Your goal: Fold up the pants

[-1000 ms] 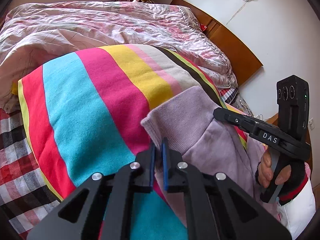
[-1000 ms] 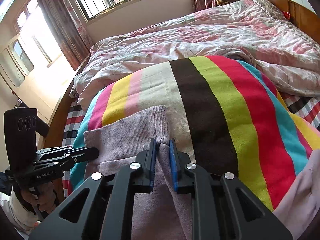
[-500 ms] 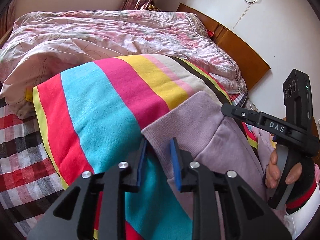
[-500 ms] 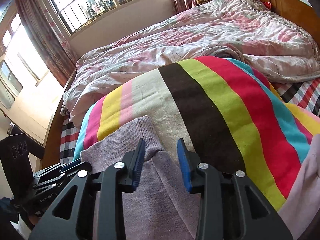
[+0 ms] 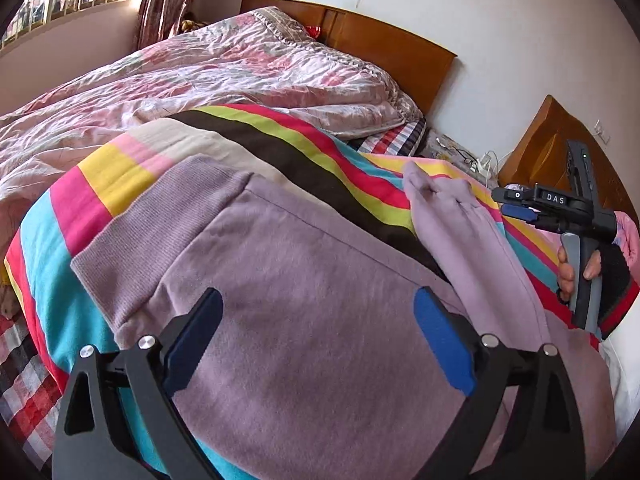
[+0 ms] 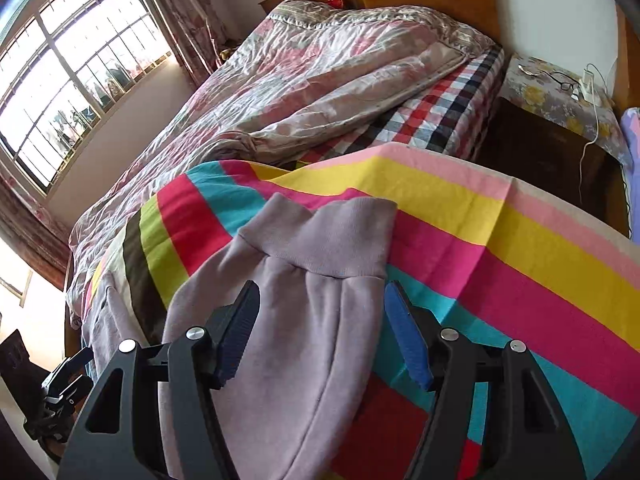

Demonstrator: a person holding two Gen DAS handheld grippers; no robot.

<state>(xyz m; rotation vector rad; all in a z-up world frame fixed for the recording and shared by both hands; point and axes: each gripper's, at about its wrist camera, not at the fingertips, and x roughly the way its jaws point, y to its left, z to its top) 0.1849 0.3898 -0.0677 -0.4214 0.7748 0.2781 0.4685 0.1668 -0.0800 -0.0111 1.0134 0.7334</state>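
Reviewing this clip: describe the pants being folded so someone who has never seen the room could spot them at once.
Start at the bed with the wooden headboard and pink floral quilt. In front of the quilt lies a striped blanket, and the pants lie on it. They are the only plain lilac cloth there, with ribbed cuffs.

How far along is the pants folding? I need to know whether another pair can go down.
Done: the lilac pants lie on the striped blanket. In hand: nothing; the left gripper and right gripper, jaws just opened, grip no cloth. Left: one leg looks bunched, so more folding seems needed.
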